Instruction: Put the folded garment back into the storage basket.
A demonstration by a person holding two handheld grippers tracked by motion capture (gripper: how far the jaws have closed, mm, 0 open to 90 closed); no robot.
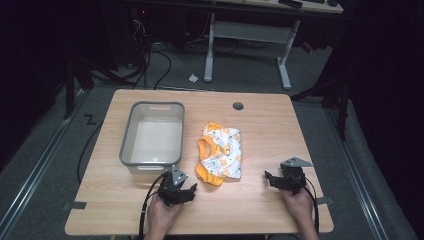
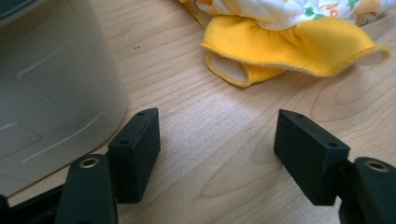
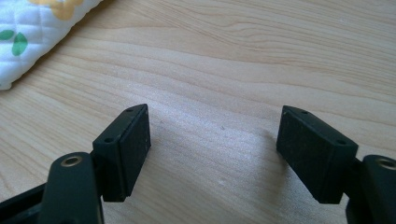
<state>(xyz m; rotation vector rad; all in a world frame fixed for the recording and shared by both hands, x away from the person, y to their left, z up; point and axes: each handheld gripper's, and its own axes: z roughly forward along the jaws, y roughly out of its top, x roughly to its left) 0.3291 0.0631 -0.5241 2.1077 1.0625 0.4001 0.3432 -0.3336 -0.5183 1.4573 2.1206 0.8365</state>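
The folded baby garment [image 1: 220, 156] looks soft and light; its near yellow hem [image 2: 299, 56] seems the easiest hold. Both the left hand-held gripper [image 1: 181, 192] and right hand-held gripper [image 1: 278, 180] gape wide, empty, on the tabletop [image 1: 250, 210].

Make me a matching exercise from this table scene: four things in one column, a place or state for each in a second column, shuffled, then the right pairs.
Things
1. grey bin
2. folded garment
3. left gripper
4. round hole

Places or states
A. in the tabletop near the far edge
B. open, just in front of the bin
C. empty, on the table's left half
D. white and orange, lying mid-table

Pairs: 1-C, 2-D, 3-B, 4-A
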